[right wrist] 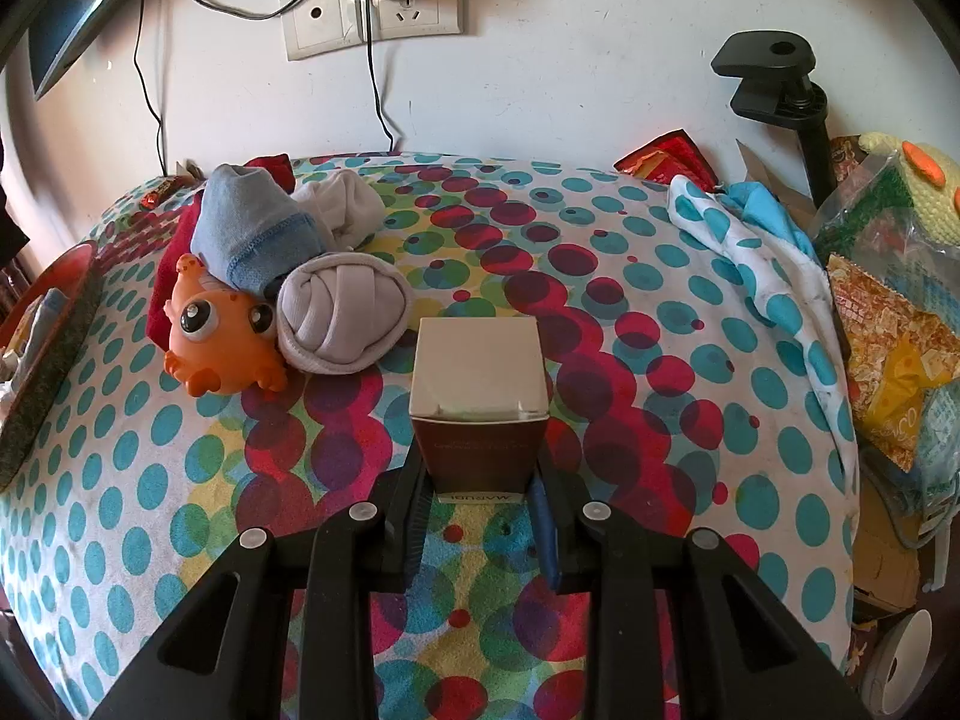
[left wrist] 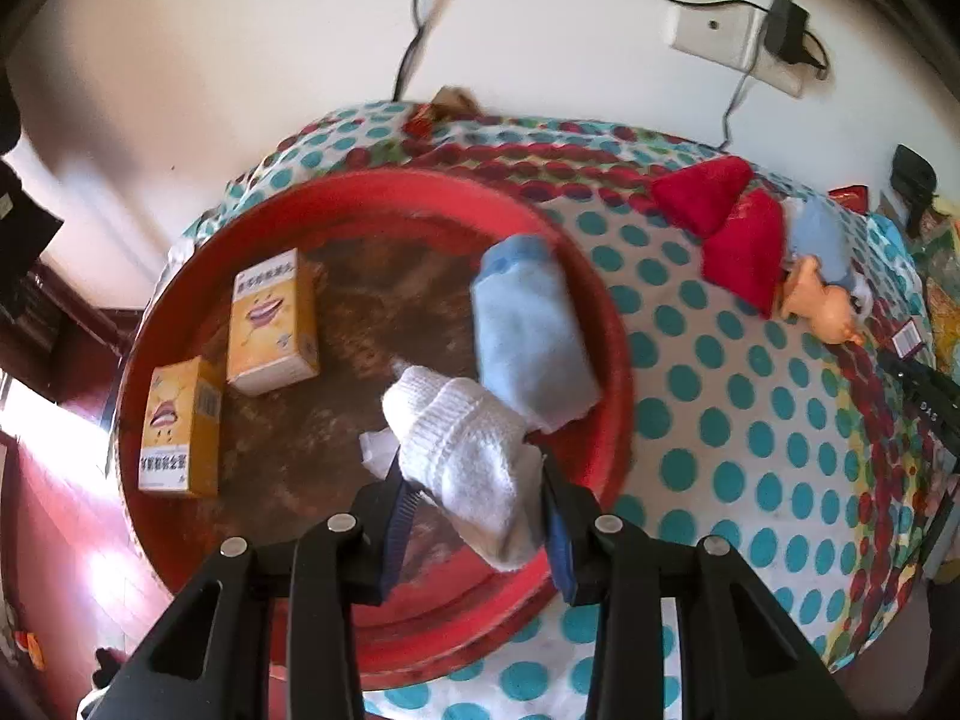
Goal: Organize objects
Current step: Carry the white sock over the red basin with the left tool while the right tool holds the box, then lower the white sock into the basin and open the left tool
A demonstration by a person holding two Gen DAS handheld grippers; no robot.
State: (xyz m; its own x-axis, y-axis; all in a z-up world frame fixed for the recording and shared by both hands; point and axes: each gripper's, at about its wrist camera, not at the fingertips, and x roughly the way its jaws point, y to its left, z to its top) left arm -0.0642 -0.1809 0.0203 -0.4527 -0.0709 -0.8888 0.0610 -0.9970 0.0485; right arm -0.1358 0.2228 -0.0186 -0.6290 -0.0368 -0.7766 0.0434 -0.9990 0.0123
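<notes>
In the left wrist view my left gripper (left wrist: 471, 468) is shut on a white sock (left wrist: 462, 450), which hangs over a round red tray (left wrist: 618, 372). Inside the tray lie two yellow boxes (left wrist: 273, 324) (left wrist: 177, 435) and a light blue sock (left wrist: 531, 342). In the right wrist view my right gripper (right wrist: 480, 480) is shut on a small brown and beige box (right wrist: 480, 402) above the dotted tablecloth (right wrist: 660, 312). An orange toy fish (right wrist: 219, 336), a rolled grey sock (right wrist: 345, 315) and a blue sock (right wrist: 258, 228) lie in a heap at the left.
Red cloth pieces (left wrist: 726, 222) lie beside the toy on the cloth. Snack bags (right wrist: 888, 354) and a spotted cloth (right wrist: 762, 264) crowd the right edge. A black clamp (right wrist: 780, 84) stands at the back right. Wall sockets (right wrist: 372, 12) with cables are behind the table.
</notes>
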